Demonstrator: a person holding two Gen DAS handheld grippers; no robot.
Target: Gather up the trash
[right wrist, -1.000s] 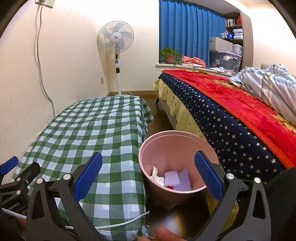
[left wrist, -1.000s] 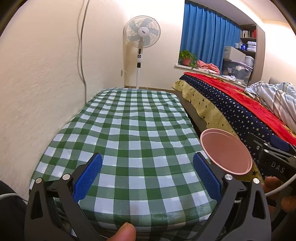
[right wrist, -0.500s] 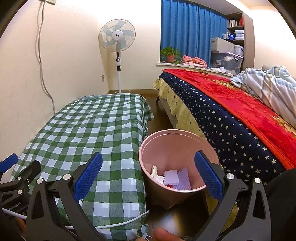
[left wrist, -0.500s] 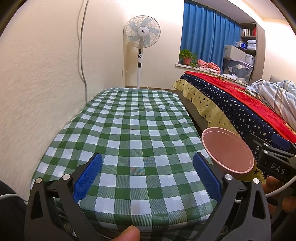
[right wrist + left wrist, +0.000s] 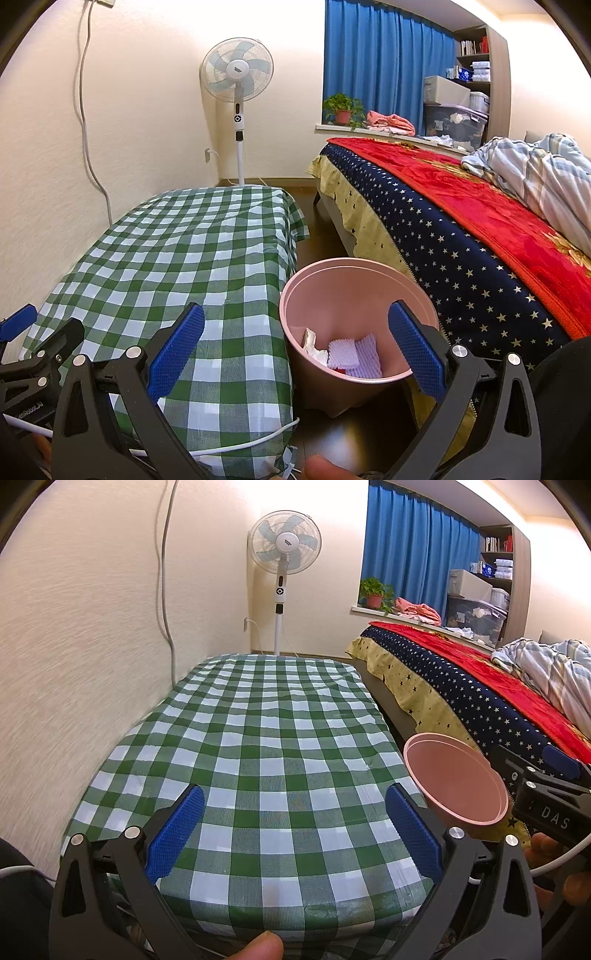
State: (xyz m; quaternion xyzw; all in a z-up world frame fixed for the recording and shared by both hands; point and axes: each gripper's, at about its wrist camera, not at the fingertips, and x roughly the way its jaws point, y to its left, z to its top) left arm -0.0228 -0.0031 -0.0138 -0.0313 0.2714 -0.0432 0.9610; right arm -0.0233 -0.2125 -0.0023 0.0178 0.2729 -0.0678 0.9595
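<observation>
A pink trash bin [image 5: 321,280] stands on the floor between the green-checked table [image 5: 177,251] and the bed. Inside it lie crumpled white paper [image 5: 314,345] and pale purple foam pieces [image 5: 354,356]. My right gripper [image 5: 295,347] is open and empty, held just in front of the bin's near rim. My left gripper [image 5: 293,830] is open and empty over the near end of the table [image 5: 266,746]. The bin [image 5: 458,782] shows at the right in the left wrist view, beside the right gripper's body [image 5: 546,797]. I see no trash on the tablecloth.
A bed with a red and star-patterned blanket [image 5: 480,229] runs along the right. A standing fan [image 5: 238,85] is at the far wall. A white cable [image 5: 240,441] trails at the table's near corner. The wall borders the table's left side.
Both grippers have drawn slightly back and up; the table and bin look a little farther. Both stay open and empty.
</observation>
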